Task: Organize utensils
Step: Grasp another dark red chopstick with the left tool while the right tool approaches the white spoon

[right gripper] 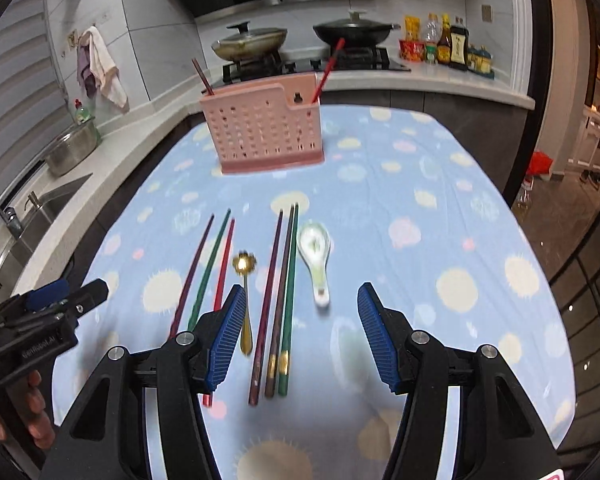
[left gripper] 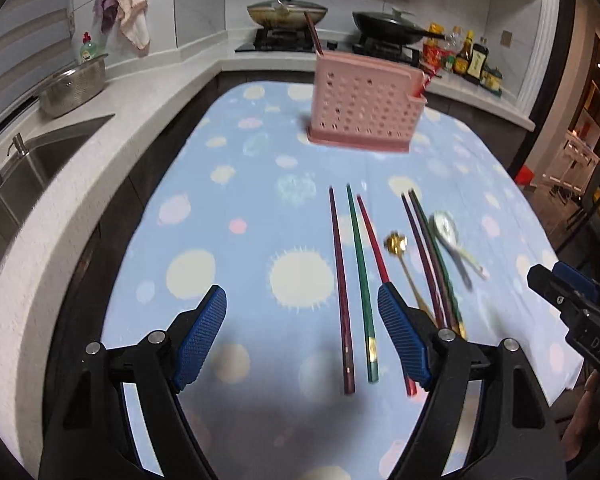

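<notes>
right wrist view: both the right gripper (right gripper: 302, 340) and left gripper (left gripper: 302, 340) hang released over thin, stiff chopsticks (right gripper: 278, 300) (probably slippery), best pinched mid-length.

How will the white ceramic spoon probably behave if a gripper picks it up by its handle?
The white spoon looks glazed, so it may slip between the ribbed pads. Its bowl is wider than its handle, so it could tilt bowl-down. It appears ceramic, likely rigid and breakable.
</notes>
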A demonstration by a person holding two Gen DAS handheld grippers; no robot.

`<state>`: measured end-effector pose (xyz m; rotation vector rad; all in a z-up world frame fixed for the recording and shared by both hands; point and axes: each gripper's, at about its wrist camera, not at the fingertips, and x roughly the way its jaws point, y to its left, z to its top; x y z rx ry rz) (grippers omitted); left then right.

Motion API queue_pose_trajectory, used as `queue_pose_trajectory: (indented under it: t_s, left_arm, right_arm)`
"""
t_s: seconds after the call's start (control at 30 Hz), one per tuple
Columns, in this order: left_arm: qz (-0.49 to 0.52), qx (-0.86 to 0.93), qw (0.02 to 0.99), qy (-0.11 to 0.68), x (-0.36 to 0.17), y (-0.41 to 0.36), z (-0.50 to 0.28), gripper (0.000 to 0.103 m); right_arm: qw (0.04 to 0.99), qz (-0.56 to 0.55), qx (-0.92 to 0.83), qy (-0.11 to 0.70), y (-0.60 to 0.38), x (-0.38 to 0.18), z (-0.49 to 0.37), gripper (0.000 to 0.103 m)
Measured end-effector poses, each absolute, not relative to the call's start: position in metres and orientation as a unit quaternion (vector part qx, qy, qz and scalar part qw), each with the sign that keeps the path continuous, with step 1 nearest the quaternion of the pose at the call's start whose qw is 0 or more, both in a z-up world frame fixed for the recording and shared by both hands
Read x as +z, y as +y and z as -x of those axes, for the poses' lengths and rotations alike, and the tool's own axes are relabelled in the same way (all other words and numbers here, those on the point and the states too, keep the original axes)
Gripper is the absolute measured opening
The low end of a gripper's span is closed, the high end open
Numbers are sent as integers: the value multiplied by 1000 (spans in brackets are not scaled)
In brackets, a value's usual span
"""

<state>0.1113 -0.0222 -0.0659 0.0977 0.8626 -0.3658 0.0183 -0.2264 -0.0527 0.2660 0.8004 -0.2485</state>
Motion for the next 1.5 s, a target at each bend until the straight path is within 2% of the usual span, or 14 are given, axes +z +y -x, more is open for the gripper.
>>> queue_pose_trajectory:
  t_s: [0.3,0.57,1.1,1.33,1.5]
  left_arm:
    - [-50,-181,865,465,-119,-20,-91,67]
    - [-52,-186,857,478,-135,-20,-89,58]
    - [-67,-187,859,472,-141,-33,-92,56]
    - [-74,-187,861,468,-143,-35,-95,40]
    - [-65,-186,861,469,-141,-30,-101,18]
  right_arm:
    - [887,-124,-123,428,-214,-90,3,57]
    - [879,-127,-119,443,-213,-105,5,57]
    - [871,-140,-117,457,-214,-117,2,57]
    - [870,-145,-118,457,-217,-118,-1,57]
    - [871,-146,-121,453,-220,-117,-5,56]
